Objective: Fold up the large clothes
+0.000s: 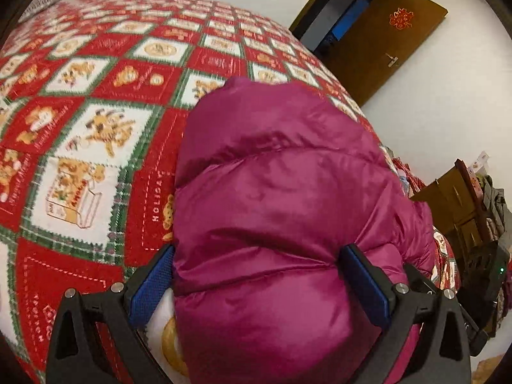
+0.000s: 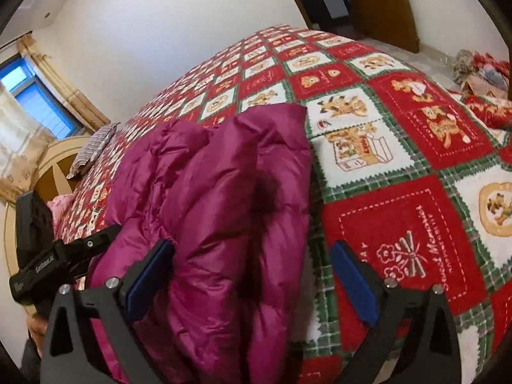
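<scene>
My left hand-held gripper (image 1: 259,275) is clamped around a thick fold of the magenta puffer jacket (image 1: 281,198), which lies bunched on the bed (image 1: 96,128). My right hand-held gripper (image 2: 252,272) stands wide, only its left pad against the jacket. The slick, springy padding may puff open and slip, undoing the fold

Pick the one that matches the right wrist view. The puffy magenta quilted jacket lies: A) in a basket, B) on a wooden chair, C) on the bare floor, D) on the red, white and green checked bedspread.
D: the puffy magenta quilted jacket rests directly on the red, white and green checked bedspread.
</scene>
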